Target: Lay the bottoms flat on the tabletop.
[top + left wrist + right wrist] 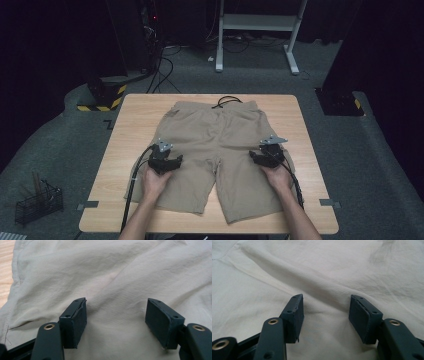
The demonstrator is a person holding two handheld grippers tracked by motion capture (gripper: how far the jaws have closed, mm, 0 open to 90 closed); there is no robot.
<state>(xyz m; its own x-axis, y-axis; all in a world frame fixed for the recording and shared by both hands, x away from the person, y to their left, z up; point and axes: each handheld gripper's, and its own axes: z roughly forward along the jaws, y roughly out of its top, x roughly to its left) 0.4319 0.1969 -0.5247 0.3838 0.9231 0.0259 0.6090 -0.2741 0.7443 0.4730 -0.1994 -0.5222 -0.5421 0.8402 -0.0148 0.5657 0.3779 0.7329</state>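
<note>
Beige shorts [220, 145] lie spread flat on the wooden table [135, 125], waistband and black drawstring [226, 102] at the far side, legs toward the person. My left gripper [172, 162] rests over the left leg, its jaws open and pointing inward just above the fabric [115, 280]. My right gripper [257, 156] sits over the right leg, open as well, with creased cloth [324, 272] under and ahead of the jaws. Between either pair of pads [75, 322] [362, 317] there is only flat fabric, none of it pinched.
A bare strip of table [6, 270] shows past the shorts' left edge. On the floor stand a small wire rack [37, 202] at lower left, a white desk frame [257, 30] behind the table, and cables [162, 65] near the far left corner.
</note>
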